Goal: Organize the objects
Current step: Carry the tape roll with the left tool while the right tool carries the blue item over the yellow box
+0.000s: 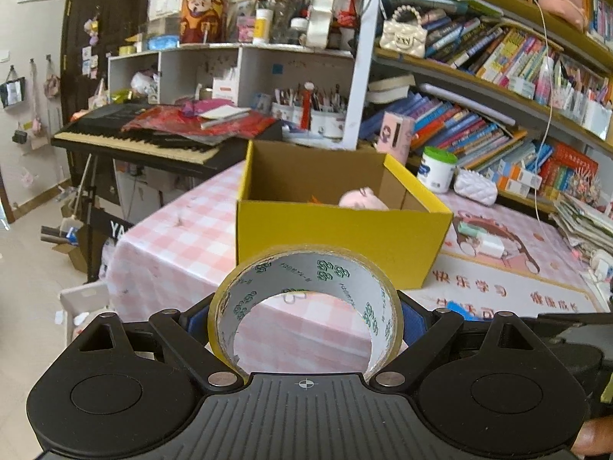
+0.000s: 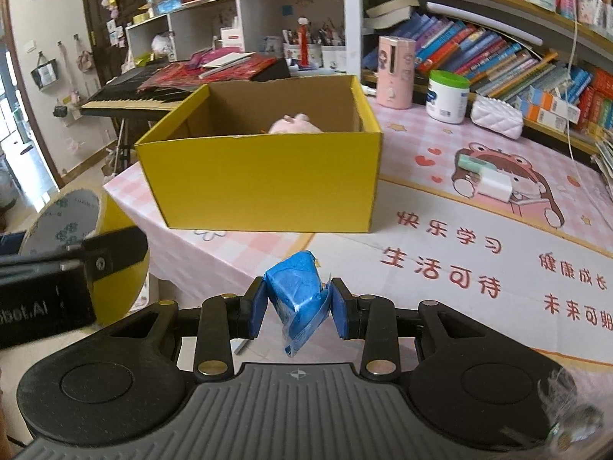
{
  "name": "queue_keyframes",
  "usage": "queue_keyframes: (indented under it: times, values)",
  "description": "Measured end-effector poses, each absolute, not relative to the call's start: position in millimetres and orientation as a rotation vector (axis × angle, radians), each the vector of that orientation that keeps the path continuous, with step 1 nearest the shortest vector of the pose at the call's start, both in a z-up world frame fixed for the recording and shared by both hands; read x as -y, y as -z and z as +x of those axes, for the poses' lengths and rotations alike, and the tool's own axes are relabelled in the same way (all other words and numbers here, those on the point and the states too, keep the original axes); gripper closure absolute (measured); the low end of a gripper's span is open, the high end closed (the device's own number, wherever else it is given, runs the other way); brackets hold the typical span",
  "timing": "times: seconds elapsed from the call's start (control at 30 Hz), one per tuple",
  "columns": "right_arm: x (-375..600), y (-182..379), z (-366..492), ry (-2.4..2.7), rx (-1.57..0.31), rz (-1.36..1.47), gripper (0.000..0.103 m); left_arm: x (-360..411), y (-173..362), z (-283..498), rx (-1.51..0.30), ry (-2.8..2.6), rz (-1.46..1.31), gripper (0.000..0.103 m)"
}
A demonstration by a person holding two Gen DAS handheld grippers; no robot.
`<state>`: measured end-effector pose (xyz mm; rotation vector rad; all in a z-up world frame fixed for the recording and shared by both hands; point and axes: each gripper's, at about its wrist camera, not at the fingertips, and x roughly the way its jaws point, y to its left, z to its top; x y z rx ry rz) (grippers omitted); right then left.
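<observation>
My left gripper (image 1: 304, 318) is shut on a wide roll of clear tape (image 1: 306, 268), held upright above the near table edge in front of a yellow cardboard box (image 1: 341, 241). A pink plush toy (image 1: 362, 199) lies inside the box. My right gripper (image 2: 299, 303) is shut on a small blue wrapped packet (image 2: 299, 291), hanging over the table short of the same yellow box (image 2: 264, 180), where the pink toy (image 2: 295, 124) shows. The tape roll (image 2: 61, 218) and the left gripper's body appear at the left of the right wrist view.
The table (image 2: 440, 306) has a pink checked cloth and a cartoon mat. On it lie a mint and white pair of small blocks (image 2: 486, 178), a white tub with green lid (image 2: 446, 96), a pink device (image 2: 394, 71) and a white quilted pouch (image 2: 496, 117). Bookshelves stand behind; a keyboard (image 1: 134, 138) at left.
</observation>
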<state>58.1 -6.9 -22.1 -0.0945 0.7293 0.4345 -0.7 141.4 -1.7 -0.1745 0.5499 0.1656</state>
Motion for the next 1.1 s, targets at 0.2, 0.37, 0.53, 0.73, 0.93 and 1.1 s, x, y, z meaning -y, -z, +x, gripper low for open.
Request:
queue_keyframes:
  times: [0.2, 0.37, 0.53, 0.73, 0.93, 1.1]
  values:
    - [-0.1, 13.4, 59.6, -0.445, -0.691, -0.118, 0.070, -148.5, -7.0, 2.5, -0.500, -0.164, -0.195, 0.011]
    - [1.4, -0.9, 77.9, -0.417, -0.621, -0.099, 0.070, -151.8, -15.2, 16.0, -0.461, -0.165, -0.189, 0.011]
    - [0.5, -18.9, 111.0, -0.404, -0.549, -0.069, 0.070, -155.8, -26.7, 40.8, -0.423, -0.179, -0.168, 0.011]
    - [-3.9, -36.5, 157.0, -0.422, -0.488, -0.060, 0.070, -156.5, -35.6, 82.3, -0.387, -0.196, -0.151, 0.011]
    - [-7.7, -46.9, 200.8, -0.438, -0.460, -0.054, 0.070, -152.6, -32.1, 123.4, -0.401, -0.206, -0.133, 0.011]
    - [-11.5, -47.1, 232.2, -0.457, -0.464, -0.054, 0.070, -145.8, -23.4, 150.2, -0.433, -0.208, -0.115, 0.011]
